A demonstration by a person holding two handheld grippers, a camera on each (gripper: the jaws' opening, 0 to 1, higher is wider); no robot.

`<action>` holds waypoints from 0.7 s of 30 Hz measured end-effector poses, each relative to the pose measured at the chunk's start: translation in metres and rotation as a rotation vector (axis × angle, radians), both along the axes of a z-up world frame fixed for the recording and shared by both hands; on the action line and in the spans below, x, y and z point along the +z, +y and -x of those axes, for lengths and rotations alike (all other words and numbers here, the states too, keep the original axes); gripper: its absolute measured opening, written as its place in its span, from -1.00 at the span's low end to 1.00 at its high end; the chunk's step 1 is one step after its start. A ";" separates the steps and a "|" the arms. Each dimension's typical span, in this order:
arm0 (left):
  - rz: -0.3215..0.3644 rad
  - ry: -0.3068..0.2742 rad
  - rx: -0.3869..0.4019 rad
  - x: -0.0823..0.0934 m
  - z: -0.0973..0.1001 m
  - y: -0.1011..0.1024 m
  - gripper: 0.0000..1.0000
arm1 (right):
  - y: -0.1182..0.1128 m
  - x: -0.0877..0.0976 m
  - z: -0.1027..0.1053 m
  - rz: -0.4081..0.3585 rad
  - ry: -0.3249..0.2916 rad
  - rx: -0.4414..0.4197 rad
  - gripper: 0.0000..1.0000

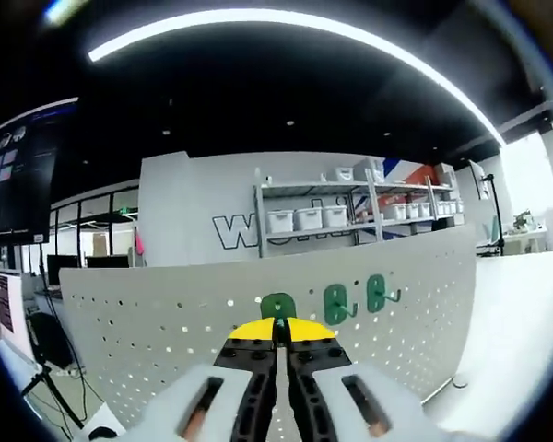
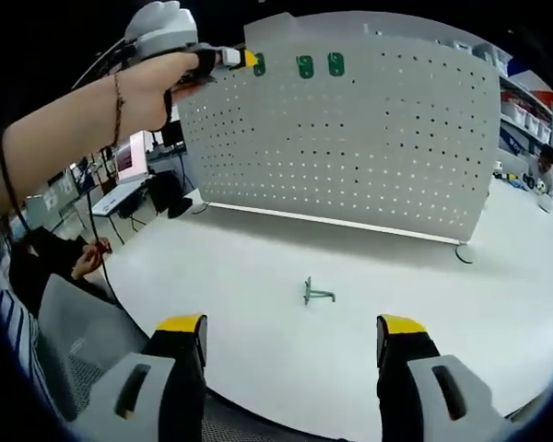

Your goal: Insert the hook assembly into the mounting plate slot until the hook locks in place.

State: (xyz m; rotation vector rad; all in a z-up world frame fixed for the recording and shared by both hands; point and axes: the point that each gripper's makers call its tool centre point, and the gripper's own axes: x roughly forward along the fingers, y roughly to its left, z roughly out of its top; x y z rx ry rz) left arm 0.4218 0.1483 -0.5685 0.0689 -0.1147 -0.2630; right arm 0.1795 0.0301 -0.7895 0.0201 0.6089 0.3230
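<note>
Left gripper view: left gripper [image 1: 278, 348] is raised to the upper edge of the white perforated mounting plate [image 1: 166, 322], jaws pressed nearly together around the base of a green hook [image 1: 277, 307]. The grip looks narrow and firm, presumably so the hook's tabs can be steered into the plate's holes without twisting. Two more green hooks [image 1: 336, 304] and [image 1: 378, 293] sit on the plate just to one side, apparently already seated, so this one seems to continue the row. Whether the held hook is fully locked cannot be told; its lower part is hidden by the jaw tips. Right gripper view: right gripper [image 2: 295, 336] hangs low over the white table [image 2: 258, 276], jaws spread wide and empty, kept back, probably so the whole plate stays in sight. A spare hook [image 2: 317, 293] lies loose on the table, well apart from the plate's foot, likely next in line. The person's hand [image 2: 152, 87] carries the left gripper at the plate's top corner.
</note>
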 end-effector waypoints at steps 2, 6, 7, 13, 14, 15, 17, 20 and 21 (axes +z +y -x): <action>0.003 0.003 0.003 -0.001 -0.004 -0.002 -0.98 | -0.002 0.000 0.000 -0.002 -0.002 -0.008 0.46; 0.012 -0.003 0.014 0.001 -0.012 -0.003 -0.98 | -0.004 -0.001 -0.001 -0.010 0.002 -0.018 0.46; 0.016 -0.006 0.016 0.001 -0.013 -0.004 -0.98 | -0.004 -0.001 -0.001 -0.010 0.004 -0.019 0.46; 0.041 -0.006 0.043 -0.001 -0.023 -0.004 -0.98 | -0.006 -0.003 -0.002 -0.027 0.008 -0.031 0.45; 0.043 -0.006 0.044 -0.002 -0.024 -0.005 -0.98 | -0.006 -0.003 -0.002 -0.029 0.010 -0.031 0.44; 0.044 -0.007 0.044 -0.002 -0.025 -0.006 -0.98 | -0.006 -0.004 -0.003 -0.030 0.012 -0.033 0.44; 0.036 -0.010 0.044 -0.003 -0.027 -0.008 -0.98 | -0.006 -0.004 -0.003 -0.036 0.013 -0.036 0.44; 0.024 -0.017 0.049 -0.003 -0.028 -0.009 -0.98 | -0.007 -0.004 -0.003 -0.041 0.013 -0.039 0.44; 0.022 -0.013 0.051 -0.004 -0.029 -0.010 -0.98 | -0.006 -0.004 -0.003 -0.044 0.015 -0.039 0.44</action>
